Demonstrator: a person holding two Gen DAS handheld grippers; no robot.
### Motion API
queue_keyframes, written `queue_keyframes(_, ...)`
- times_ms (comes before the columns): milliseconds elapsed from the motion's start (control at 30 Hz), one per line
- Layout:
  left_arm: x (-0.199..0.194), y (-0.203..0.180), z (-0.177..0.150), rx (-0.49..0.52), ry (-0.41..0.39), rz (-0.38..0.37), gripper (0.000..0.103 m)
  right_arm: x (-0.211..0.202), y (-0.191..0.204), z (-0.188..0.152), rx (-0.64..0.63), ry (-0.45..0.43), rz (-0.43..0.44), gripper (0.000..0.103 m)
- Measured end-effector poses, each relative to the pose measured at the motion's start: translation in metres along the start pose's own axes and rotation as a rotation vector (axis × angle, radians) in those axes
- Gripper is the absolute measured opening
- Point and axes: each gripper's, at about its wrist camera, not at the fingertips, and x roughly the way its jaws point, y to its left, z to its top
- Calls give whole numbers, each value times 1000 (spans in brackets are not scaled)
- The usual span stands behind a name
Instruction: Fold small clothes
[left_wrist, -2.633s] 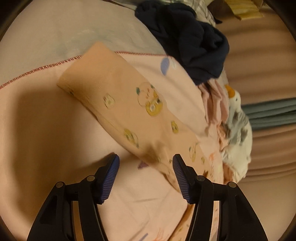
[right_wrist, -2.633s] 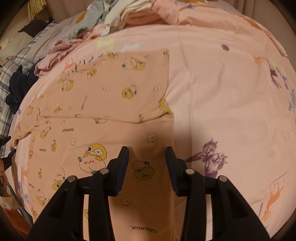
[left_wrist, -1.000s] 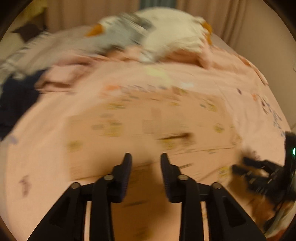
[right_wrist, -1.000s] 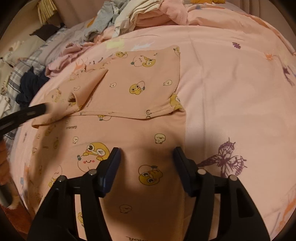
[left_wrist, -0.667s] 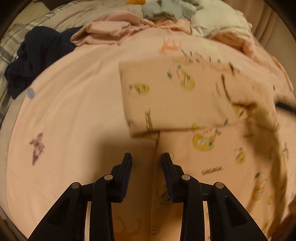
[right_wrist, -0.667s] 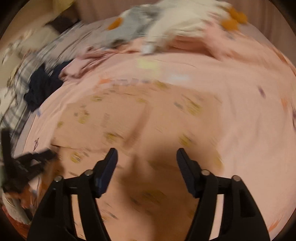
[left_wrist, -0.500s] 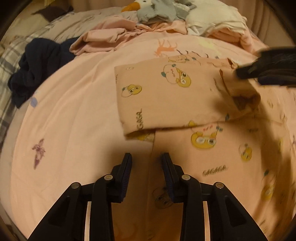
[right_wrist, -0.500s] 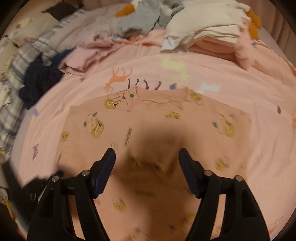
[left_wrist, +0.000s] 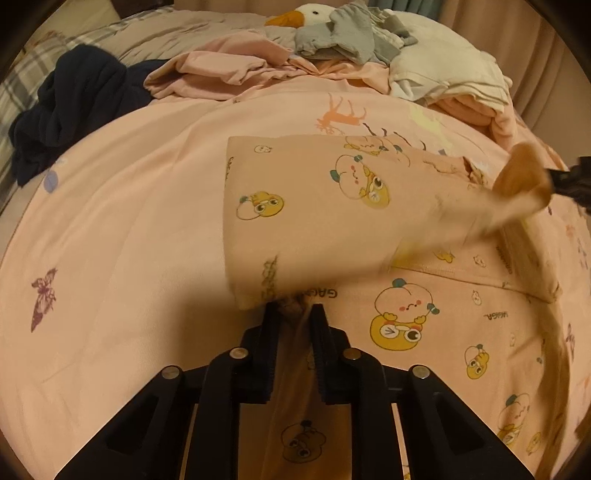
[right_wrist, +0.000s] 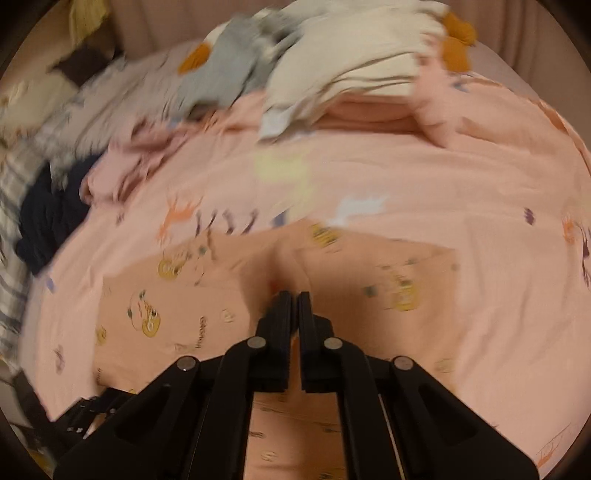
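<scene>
While the peach garment (left_wrist: 325, 221) with its yellow cartoon print lies part-folded on the pink bed sheet (left_wrist: 122, 206), the left wrist view shows the left hand-held gripper (left_wrist: 293, 314) low over the near edge of the cloth, its jaws closing with a bunched ridge of fabric between them; the gap is narrow and the cloth looks pinched rather than merely straddled. Further right in that view a corner of the garment is lifted off the bed and blurred, drawn up toward the right hand-held gripper (left_wrist: 570, 181) at the picture's edge. A dark blue garment (left_wrist: 70, 110), a heap of pink, grey and cream laundry (left_wrist: 369, 48) and a plush duck (left_wrist: 295, 14) sit well apart along the far side of the bed. Seen from the right wrist view, which is smeared by motion, the right hand-held gripper (right_wrist: 293, 295) has its jaws brought almost together, a puckered peak of peach fabric rising right at the tips, so it appears clamped on that corner. By my reading, the step in hand is a fold across the garment: one side is pinned and the other carried over. Next, the raised corner should travel over the body of the garment, be laid flush with the opposite edge, and only then be let go and smoothed.
</scene>
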Motion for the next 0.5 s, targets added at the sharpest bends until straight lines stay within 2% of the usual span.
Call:
queue_keyframes(167,1,-10,-2,43,-12,55,14,-6,-57,-19,81,-20,-41,3)
queue_keyframes(233,3,-18,-5,88,-37,102,14,8,-80,-36,116,33,-24,4)
queue_keyframes(333,5,-22,-5,97,-47,143,14,28,-113,-61,210,115,-76,7)
queue_keyframes(400,4,-20,-2,76,-37,138,14,25,-133,-68,269,96,-52,3)
queue_keyframes(500,1,-11,1,41,-26,99,13,10,-143,-64,290,81,-67,9)
